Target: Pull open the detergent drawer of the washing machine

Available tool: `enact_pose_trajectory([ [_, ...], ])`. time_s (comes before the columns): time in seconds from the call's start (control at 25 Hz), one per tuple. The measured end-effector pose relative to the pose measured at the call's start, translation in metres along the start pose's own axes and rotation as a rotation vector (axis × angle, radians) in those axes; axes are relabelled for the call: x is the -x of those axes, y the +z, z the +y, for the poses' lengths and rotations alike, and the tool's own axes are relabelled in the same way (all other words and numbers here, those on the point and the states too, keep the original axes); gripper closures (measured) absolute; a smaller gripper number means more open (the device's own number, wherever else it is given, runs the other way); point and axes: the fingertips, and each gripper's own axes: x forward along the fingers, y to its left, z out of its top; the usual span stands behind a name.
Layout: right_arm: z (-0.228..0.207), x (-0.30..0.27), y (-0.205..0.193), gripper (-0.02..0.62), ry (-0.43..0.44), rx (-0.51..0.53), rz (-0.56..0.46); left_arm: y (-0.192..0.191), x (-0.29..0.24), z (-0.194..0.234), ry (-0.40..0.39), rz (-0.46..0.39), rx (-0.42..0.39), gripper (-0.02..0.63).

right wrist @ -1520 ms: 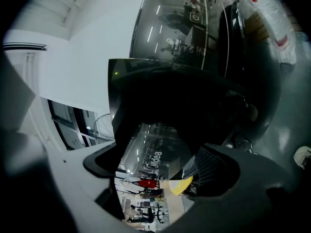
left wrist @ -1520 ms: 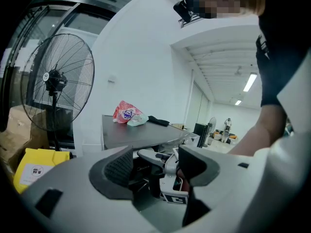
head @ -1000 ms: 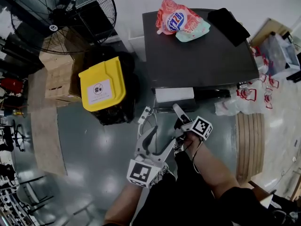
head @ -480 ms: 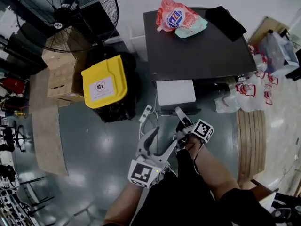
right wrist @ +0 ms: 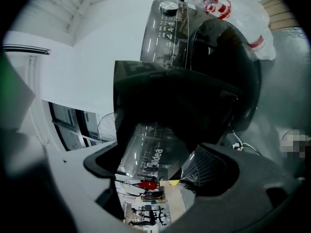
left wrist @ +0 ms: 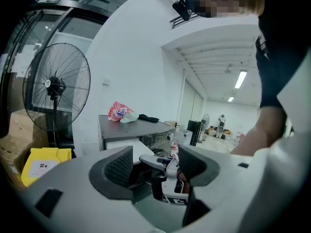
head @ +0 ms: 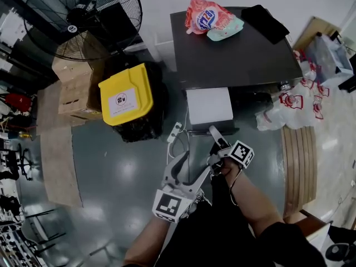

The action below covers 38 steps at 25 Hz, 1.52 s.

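Note:
The dark washing machine (head: 233, 43) stands at the top centre of the head view. Its detergent drawer (head: 208, 105) sticks out toward me, showing its white inside. My right gripper (head: 214, 133) is shut on the drawer's glossy dark front panel (right wrist: 160, 115), which fills the gap between the jaws in the right gripper view. The round door (right wrist: 228, 67) shows beyond it. My left gripper (head: 192, 163) hangs lower left of the drawer, open and holding nothing. Between its pads (left wrist: 119, 166) I see the right gripper (left wrist: 167, 174) and the drawer (left wrist: 124, 144).
A yellow-lidded black bin (head: 126, 98) and cardboard boxes (head: 72, 88) stand left of the machine, with a large fan (head: 83, 15) behind. A pink bag (head: 206, 16) and black cloth (head: 267, 22) lie on top. Plastic bags (head: 289, 107) sit right; a power strip (head: 175, 133) lies on the floor.
The drawer has slid further out of the machine, showing more white. The right gripper stayed shut on its front and drew back toward me. The left gripper barely moved.

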Motion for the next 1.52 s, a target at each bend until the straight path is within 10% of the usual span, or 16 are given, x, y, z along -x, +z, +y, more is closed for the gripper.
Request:
enact_pose_trajectory([
  [0.48,0.03,0.025,-0.034,0.156,0.029,0.324,0.111,0.001,0.035,-0.007,0.002,-0.037,-0.002,0.342],
  [0.88,0.129,0.096,-0.061,0.597,0.033,0.924,0.068,0.005,0.087,-0.029,-0.06,-0.101,-0.002,0.342],
  [1.2,0.219,0.163,-0.082,0.598,0.051,1.473,0.011,0.021,0.098,-0.058,-0.113,-0.134,-0.018,0.375],
  [1.52,0.271,0.233,-0.093,0.597,0.182,1.674,-0.043,0.019,0.103,-0.093,-0.071,-0.155,-0.036,0.597],
])
